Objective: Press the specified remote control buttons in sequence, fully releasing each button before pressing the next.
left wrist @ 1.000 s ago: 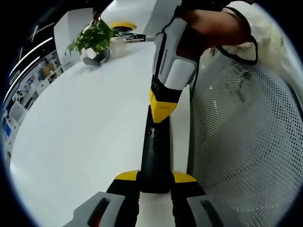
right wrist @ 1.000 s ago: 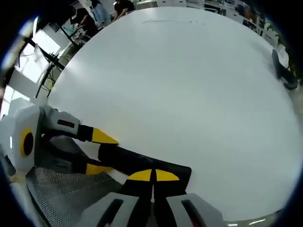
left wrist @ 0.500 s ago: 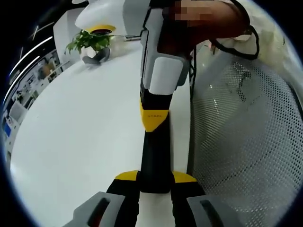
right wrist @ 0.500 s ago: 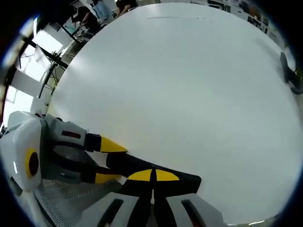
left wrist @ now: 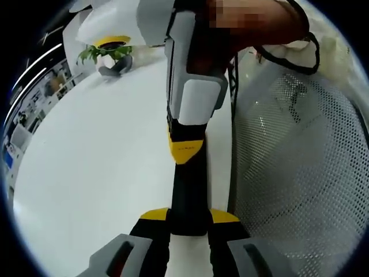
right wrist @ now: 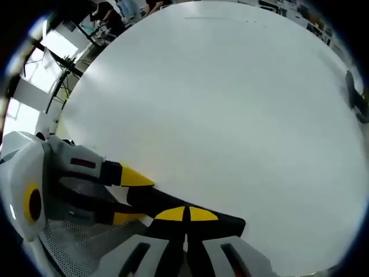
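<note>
Our left gripper clamps the near end of the black remote between its jaws; our right gripper, jaws together, has slid nearer along it, probably pressing. Only the left gripper view shows the mesh chair and plant beyond the white worktop.

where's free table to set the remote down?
Bare white table lies left of the remote, up to the potted plant in the left gripper view. It is crowded where the left hand-held gripper clamps the remote, the shut right hand-held gripper on top. The mesh chair borders that edge.
</note>
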### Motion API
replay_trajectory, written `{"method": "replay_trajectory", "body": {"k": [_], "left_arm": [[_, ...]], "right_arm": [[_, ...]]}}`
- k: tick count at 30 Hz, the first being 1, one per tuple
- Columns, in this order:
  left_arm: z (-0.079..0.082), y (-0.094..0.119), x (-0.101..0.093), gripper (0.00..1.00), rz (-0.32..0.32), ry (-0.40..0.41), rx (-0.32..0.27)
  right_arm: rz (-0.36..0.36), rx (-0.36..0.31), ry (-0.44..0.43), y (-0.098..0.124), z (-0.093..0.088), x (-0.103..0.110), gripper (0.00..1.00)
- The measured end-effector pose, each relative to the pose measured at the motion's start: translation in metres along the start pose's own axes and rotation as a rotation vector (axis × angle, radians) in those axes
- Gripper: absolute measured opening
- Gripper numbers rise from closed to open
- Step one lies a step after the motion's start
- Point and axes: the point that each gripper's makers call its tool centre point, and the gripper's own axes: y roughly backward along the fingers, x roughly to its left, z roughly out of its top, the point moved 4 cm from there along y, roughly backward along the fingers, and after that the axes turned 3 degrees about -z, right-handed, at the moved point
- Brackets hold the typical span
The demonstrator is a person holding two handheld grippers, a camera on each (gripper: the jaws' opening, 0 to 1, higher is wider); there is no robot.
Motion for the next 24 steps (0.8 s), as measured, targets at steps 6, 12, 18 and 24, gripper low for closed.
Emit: {"method": "replay_trajectory", "body": {"k": [6,12,18,24], "left_arm": [[0.0001,-0.0003,-0.0001,0.24,0.000,-0.001,0.007],[0.0001,0.0001,-0.0003,0.24,0.000,0.004,0.010],[-0.0002,0.0004,-0.0003,0.24,0.003,0.007,0.006],[-0.0002,0.0003,-0.0004,0.24,0.007,0.012,0.002]], "right_arm": [[-0.010,-0.004,0.014,-0.0021,0.0014,-0.0005,0.00],[0.008,-0.005,-0.016,-0.0009,0.0003,-0.0005,0.00],[-0.020,-0.010,0.023,-0.0012,-0.0002,0.0024,0.00],[-0.015,-0.029,0.003,-0.0018,0.0001,0.0004,0.00]]}}
